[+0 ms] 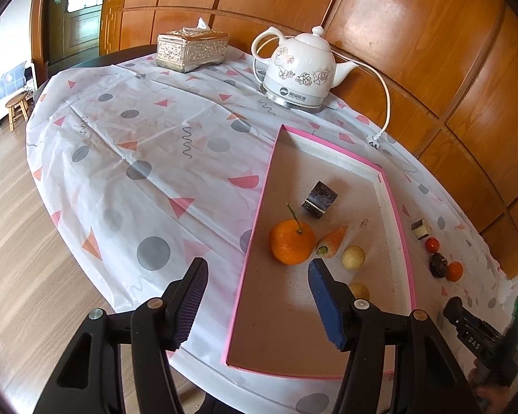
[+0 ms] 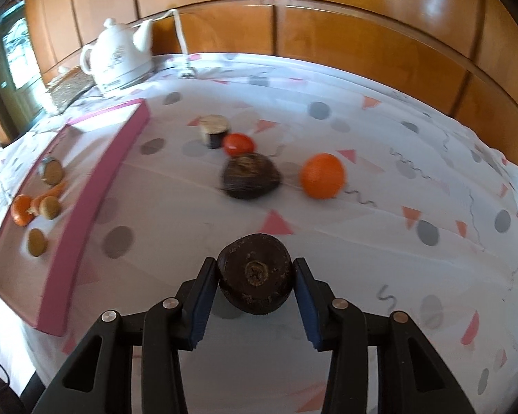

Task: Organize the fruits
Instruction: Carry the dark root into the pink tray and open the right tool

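My right gripper (image 2: 255, 284) pinches a dark brown fruit (image 2: 255, 272) at lower centre; its underside is hidden. My left gripper (image 1: 257, 302) hangs spread and empty over the pink-edged tray (image 1: 402, 238), its finger half covering a yellowish fruit (image 1: 360, 290).

Glossy varnished wood wall panels (image 1: 414, 51), thin slightly creased plastic-looking tablecloth (image 1: 121, 158), glazed white ceramic kettle (image 1: 304, 65) at 12 o'clock, embossed shiny metallic tissue box (image 1: 191, 50), matt cardboard-floored pink tray (image 1: 293, 327), rough dull dark fruit (image 2: 255, 272) between ribbed blue pads (image 2: 307, 307).
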A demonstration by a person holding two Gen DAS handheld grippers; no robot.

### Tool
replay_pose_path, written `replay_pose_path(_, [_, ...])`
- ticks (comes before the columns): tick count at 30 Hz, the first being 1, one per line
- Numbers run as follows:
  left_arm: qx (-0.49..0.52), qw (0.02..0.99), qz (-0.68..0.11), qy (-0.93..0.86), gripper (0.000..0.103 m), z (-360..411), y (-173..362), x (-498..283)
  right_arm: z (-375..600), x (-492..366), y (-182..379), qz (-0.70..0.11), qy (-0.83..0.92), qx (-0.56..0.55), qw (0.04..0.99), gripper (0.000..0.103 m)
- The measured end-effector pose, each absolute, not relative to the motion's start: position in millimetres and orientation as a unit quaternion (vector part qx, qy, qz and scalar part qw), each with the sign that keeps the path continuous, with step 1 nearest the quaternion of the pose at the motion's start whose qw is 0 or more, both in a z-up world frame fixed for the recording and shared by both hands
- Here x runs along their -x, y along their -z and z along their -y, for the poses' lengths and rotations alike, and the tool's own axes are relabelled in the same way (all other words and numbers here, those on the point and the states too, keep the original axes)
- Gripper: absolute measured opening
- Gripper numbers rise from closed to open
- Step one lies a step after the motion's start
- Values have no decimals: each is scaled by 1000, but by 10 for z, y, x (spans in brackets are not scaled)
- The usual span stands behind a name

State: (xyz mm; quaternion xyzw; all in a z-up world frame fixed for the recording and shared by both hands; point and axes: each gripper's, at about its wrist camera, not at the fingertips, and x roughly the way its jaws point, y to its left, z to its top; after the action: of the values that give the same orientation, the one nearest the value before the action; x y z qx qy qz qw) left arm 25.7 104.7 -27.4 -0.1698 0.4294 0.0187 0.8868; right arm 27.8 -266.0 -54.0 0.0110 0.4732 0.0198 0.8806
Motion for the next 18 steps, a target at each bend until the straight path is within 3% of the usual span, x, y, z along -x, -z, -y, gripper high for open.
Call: replay_pose_path(18, [189,884,-427,-35,65,-1171,281,-235,1720,-285,285,-454,-159,33,876,44])
